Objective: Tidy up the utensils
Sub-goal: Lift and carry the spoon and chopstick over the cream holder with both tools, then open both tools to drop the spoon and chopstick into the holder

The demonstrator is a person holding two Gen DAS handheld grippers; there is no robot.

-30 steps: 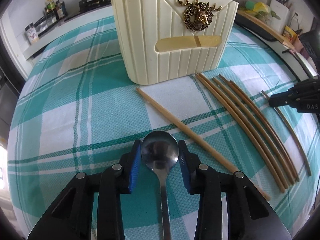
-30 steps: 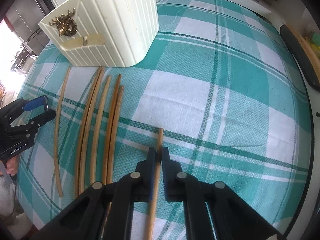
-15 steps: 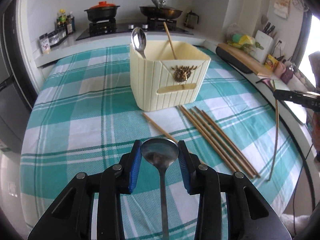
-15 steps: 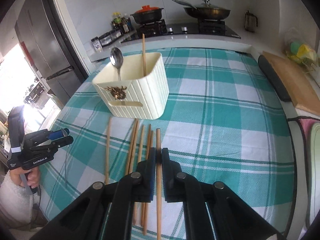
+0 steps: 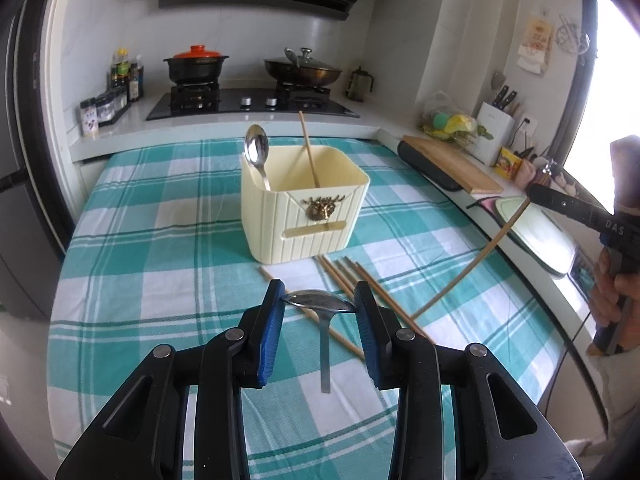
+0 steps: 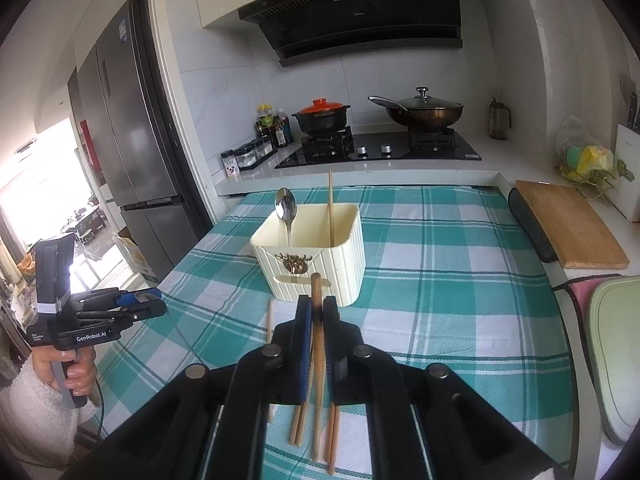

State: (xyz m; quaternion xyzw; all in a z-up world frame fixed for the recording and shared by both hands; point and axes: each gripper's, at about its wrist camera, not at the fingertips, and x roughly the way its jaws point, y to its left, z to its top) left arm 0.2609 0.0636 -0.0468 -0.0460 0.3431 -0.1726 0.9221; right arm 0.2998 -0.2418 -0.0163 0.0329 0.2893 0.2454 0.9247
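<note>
Both loads are in the air: left gripper (image 5: 320, 304) clamps a spoon (image 5: 319, 301) by its bowl, right gripper (image 6: 317, 308) pinches a chopstick (image 6: 317, 344). Next, I'd say, each must tip upright over the holder (image 5: 304, 204), clear of the utensils inside.

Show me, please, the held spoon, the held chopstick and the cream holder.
held spoon (image 5: 319, 302), left wrist view, bowl.
held chopstick (image 6: 316, 300), right wrist view, shaft near tip.
cream holder (image 5: 272, 220), left wrist view, front wall.
</note>
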